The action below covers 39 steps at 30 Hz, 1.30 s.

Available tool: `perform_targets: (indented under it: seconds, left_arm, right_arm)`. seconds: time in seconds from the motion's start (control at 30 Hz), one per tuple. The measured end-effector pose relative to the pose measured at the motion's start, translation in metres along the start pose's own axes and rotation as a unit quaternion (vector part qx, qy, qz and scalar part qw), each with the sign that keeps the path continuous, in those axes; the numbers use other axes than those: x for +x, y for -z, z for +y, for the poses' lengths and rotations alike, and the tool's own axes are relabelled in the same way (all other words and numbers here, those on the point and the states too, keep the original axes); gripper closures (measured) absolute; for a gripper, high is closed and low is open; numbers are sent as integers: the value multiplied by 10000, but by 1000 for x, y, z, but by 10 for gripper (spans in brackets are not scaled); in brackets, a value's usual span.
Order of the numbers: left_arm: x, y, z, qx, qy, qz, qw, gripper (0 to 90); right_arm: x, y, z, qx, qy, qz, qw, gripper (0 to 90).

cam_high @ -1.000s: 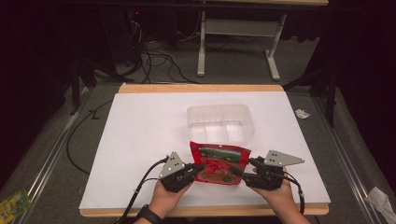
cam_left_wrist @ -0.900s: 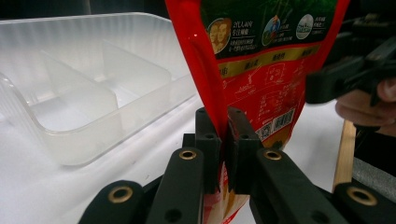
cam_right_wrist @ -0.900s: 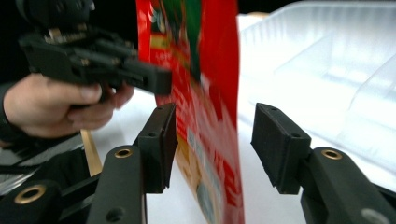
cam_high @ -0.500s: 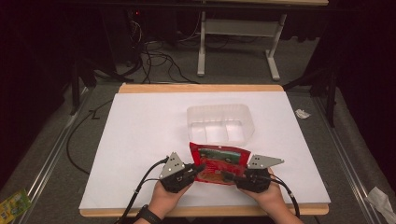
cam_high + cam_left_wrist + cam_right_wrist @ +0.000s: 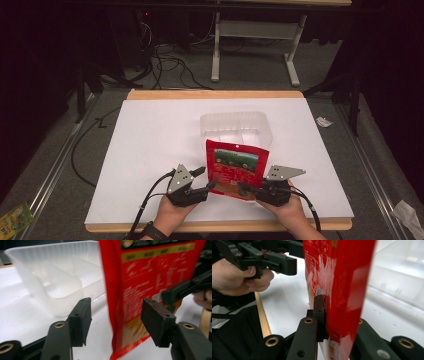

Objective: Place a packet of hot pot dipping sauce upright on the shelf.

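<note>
Right claw (image 5: pixel 322 315) grips the red pouch (image 5: pixel 235 167) upright; left claw (image 5: pixel 115 320), just opening, straddles it untouching.

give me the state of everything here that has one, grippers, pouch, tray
left gripper: open, jaws just opened, pouch edge between them but not pressed
right gripper: shut on the red pouch, jaws just closed
red pouch: upright, held off the table
clear tray: upright on the white table, looks empty

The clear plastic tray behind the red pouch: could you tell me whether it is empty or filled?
Empty. The clear tray shows bare compartments in the high view and left gripper view; the red pouch stands in front of it, outside.
</note>
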State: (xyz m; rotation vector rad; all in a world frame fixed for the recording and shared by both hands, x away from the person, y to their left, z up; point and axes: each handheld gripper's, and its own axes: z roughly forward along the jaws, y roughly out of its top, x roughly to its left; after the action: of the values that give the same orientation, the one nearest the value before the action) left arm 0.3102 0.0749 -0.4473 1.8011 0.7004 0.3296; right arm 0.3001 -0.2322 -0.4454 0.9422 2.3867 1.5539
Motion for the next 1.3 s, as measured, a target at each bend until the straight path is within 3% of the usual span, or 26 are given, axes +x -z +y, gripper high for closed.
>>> perform_targets:
  seconds: [0.33,0.53,0.7,0.83,0.93,0.97,1.0,1.03,1.1,1.17,1.3]
  left_arm:
    - [11,11,-3,73,74,270,9996,354]
    - [17,13,-1,138,122,423,9989,329]
    - [27,26,4,168,398,436,9981,324]
    - [32,41,0,384,232,571,9974,305]
    - [36,50,-11,375,142,705,9967,307]
    - [40,53,-19,452,-44,687,9966,309]
    - [40,53,-19,452,-44,687,9966,312]
    - [43,53,-21,656,-251,799,9943,305]
    - [44,54,-21,666,-292,850,9937,284]
    - [48,56,-22,578,-86,876,9944,286]
    - [48,58,-20,392,142,787,9960,284]
  right_arm:
    - [-4,14,4,-245,-135,-235,9993,839]
    - [-10,29,5,-410,-155,-548,9975,839]
    - [-14,38,6,-512,-226,-707,9959,839]
    - [-18,47,6,-621,-299,-865,9939,839]
    - [-19,50,6,-646,-317,-951,9929,839]
    - [-20,52,6,-673,-361,-1010,9920,839]
    - [-21,54,6,-686,-376,-1044,9915,838]
    - [-22,55,7,-693,-408,-1078,9909,839]
    - [-23,56,7,-715,-418,-1122,9902,838]
    - [-25,61,7,-762,-464,-1219,9885,839]
    - [-28,64,7,-796,-509,-1314,9868,838]
